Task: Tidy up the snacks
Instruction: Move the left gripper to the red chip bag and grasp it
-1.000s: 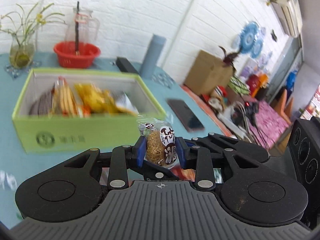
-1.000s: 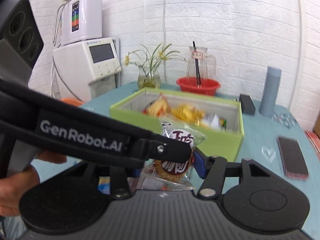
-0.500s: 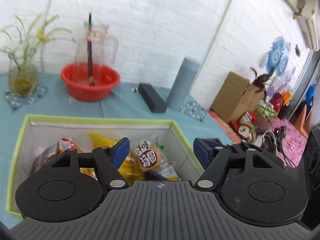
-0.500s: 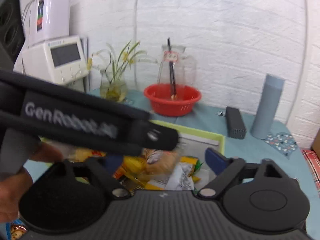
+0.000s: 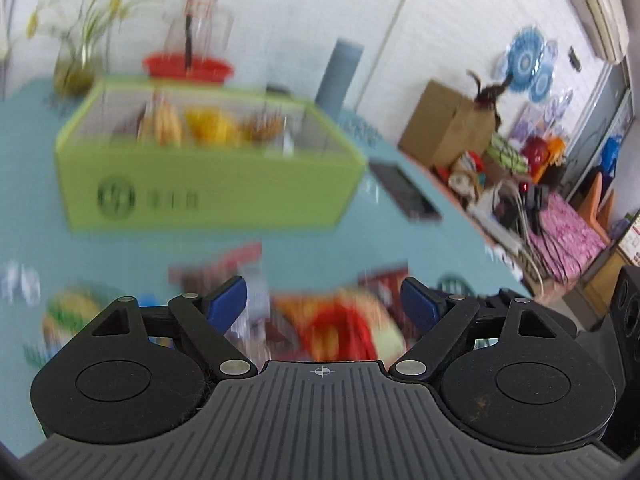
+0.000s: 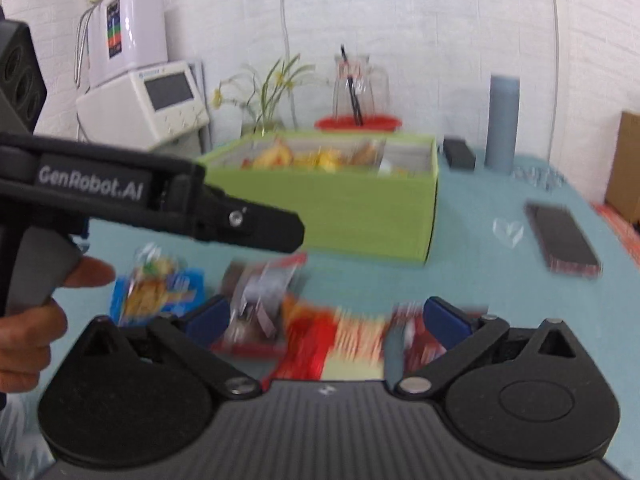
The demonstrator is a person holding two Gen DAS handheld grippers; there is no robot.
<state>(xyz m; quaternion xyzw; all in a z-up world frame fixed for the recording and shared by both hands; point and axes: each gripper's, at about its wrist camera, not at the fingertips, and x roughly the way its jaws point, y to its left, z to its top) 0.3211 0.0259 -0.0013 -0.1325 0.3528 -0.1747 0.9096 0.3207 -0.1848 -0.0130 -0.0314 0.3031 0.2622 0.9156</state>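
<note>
A green box (image 5: pixel 208 196) (image 6: pixel 320 208) holds several snack packets. Loose packets lie blurred on the teal table in front of it: a red-and-yellow packet (image 5: pixel 340 328) (image 6: pixel 320 348), a dark packet with a red edge (image 6: pixel 256 304) and a blue packet (image 6: pixel 156 292). My left gripper (image 5: pixel 323 305) hovers over the red-and-yellow packet, its jaws opening and its pads touching nothing. My right gripper (image 6: pixel 327 317) is over the same heap, its jaws opening wide and gripping nothing. In the right wrist view the left tool's black body (image 6: pixel 160 200) crosses the left side, held by a hand (image 6: pixel 24 332).
A dark phone (image 5: pixel 404 192) (image 6: pixel 560 240) lies right of the box. Behind the box are a red basin with a glass jug (image 6: pixel 358 122), a flower vase (image 6: pixel 268 112), a grey cylinder (image 6: pixel 502 120) and a black block (image 6: pixel 458 152). A white appliance (image 6: pixel 144 108) stands far left.
Both grippers let go of their round cookie packets over the box and opened. Both then drew back and down to the loose snacks in front of it.
</note>
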